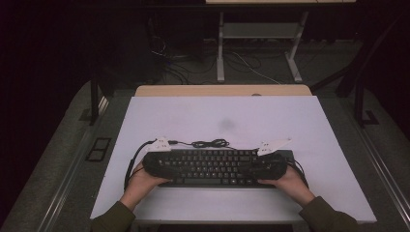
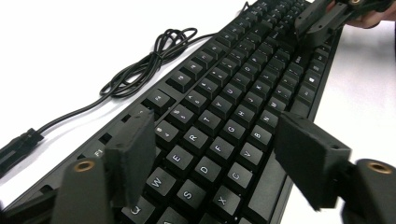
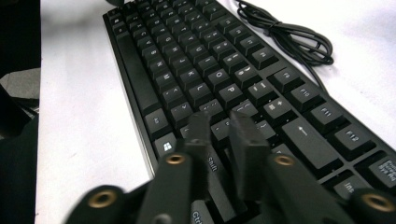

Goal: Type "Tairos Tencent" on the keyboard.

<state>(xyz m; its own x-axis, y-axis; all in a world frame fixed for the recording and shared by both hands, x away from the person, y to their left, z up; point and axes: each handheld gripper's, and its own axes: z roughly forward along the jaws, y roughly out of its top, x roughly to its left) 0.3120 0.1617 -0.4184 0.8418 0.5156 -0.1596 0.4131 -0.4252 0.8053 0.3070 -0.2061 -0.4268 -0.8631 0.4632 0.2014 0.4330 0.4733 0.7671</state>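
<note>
Now, line by line:

Keyboard: a black keyboard (image 1: 212, 166) lies flat on the white worktop (image 1: 241, 116), near the person's edge, its long side running across the high view.

Cable: the keyboard's black cable (image 1: 210, 143) lies in a loose coil on the worktop just behind the keyboard's far edge; in the left gripper view the coil (image 2: 140, 70) sits to the left of the upper key rows.

Left tool: the left tool (image 1: 153, 163) is at the keyboard's left end, held by the left hand (image 1: 145, 180). In its own view (image 2: 219, 163) the jaws stand wide apart over the letter keys, one pad above the Q and W side, the other beyond the front edge near C and V. Nothing is gripped between them; the pads press on nothing.

Right tool: the right tool (image 1: 270, 164) is at the keyboard's right end, held by the right hand (image 1: 287, 181). In its own view (image 3: 219, 140) the jaws stand only a narrow gap apart, above the keys near Shift. No key or other thing is clamped between them; whether the tips touch the keycaps cannot be told.

Far tool seen from the left: the right tool (image 2: 322, 21) shows at the top right, over the keyboard's far end.

Sleeves: dark olive sleeves (image 1: 113, 217) enter from the bottom edge.
</note>
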